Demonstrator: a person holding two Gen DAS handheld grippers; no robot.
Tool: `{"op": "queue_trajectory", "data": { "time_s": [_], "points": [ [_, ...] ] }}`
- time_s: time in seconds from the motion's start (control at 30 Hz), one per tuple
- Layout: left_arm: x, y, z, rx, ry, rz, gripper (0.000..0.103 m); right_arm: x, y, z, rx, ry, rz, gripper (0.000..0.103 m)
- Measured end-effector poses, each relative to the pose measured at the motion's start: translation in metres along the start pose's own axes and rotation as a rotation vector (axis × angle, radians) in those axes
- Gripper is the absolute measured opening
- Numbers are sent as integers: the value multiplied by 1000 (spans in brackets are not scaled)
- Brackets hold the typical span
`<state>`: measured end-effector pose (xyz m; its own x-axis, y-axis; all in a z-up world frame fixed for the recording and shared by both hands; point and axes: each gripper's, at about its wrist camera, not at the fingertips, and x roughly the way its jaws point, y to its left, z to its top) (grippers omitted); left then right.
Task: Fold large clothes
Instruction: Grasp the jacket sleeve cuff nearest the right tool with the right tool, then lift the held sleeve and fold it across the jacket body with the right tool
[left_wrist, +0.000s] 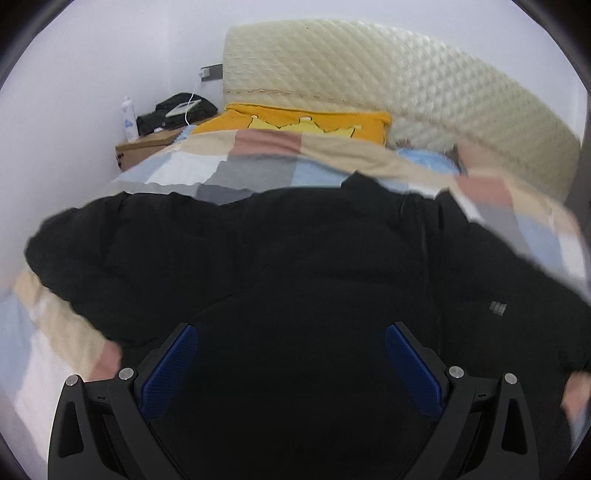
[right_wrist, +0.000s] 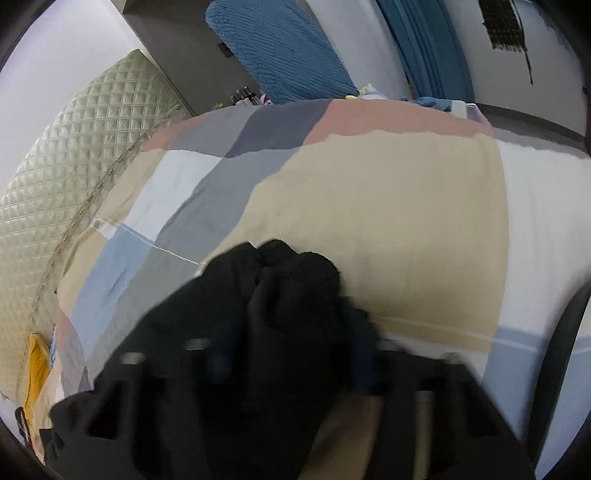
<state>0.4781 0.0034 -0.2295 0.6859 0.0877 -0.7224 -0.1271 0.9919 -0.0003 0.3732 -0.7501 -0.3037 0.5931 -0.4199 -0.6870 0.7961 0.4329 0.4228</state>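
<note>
A large black jacket (left_wrist: 280, 251) lies spread on a bed with a patchwork quilt (left_wrist: 236, 166). My left gripper (left_wrist: 290, 339) is open just above the jacket's near part, its blue pads (left_wrist: 173, 365) wide apart with nothing between them. In the right wrist view my right gripper (right_wrist: 288, 354) is blurred by motion and mostly covered by a bunched fold of the black jacket (right_wrist: 266, 295), which it seems to hold over the quilt (right_wrist: 369, 206).
A quilted cream headboard (left_wrist: 388, 85) and an orange pillow (left_wrist: 295, 118) are at the far end. A bedside stand (left_wrist: 147, 144) holds a bottle and black items. Blue fabric (right_wrist: 280, 48) hangs beyond the bed.
</note>
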Motion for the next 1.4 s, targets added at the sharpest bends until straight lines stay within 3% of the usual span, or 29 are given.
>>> {"op": "queue_trajectory", "data": {
  "time_s": [0.1, 0.4, 0.63, 0.8, 1.1, 1.27, 1.4],
  "points": [
    [-14, 6, -6, -1, -21, -2, 103, -20, 9, 8, -16, -48, 66, 14],
    [-64, 33, -27, -41, -31, -105, 103, -119, 46, 45, -48, -186, 121, 11],
    [-129, 57, -39, -26, -146, -69, 103, -186, 90, 52, -117, -287, 185, 11],
    [-168, 76, -52, -1, -164, -60, 103, -225, 108, 48, -147, -316, 218, 11],
    [-239, 119, -77, -33, -296, -65, 103, -323, 169, 17, -282, -381, 321, 11],
    [-233, 138, -85, -45, -279, -96, 103, -377, 232, -10, -369, -413, 382, 11],
    [-214, 143, -85, -18, -260, -9, 103, -409, 281, -46, -435, -431, 429, 12]
  ]
}}
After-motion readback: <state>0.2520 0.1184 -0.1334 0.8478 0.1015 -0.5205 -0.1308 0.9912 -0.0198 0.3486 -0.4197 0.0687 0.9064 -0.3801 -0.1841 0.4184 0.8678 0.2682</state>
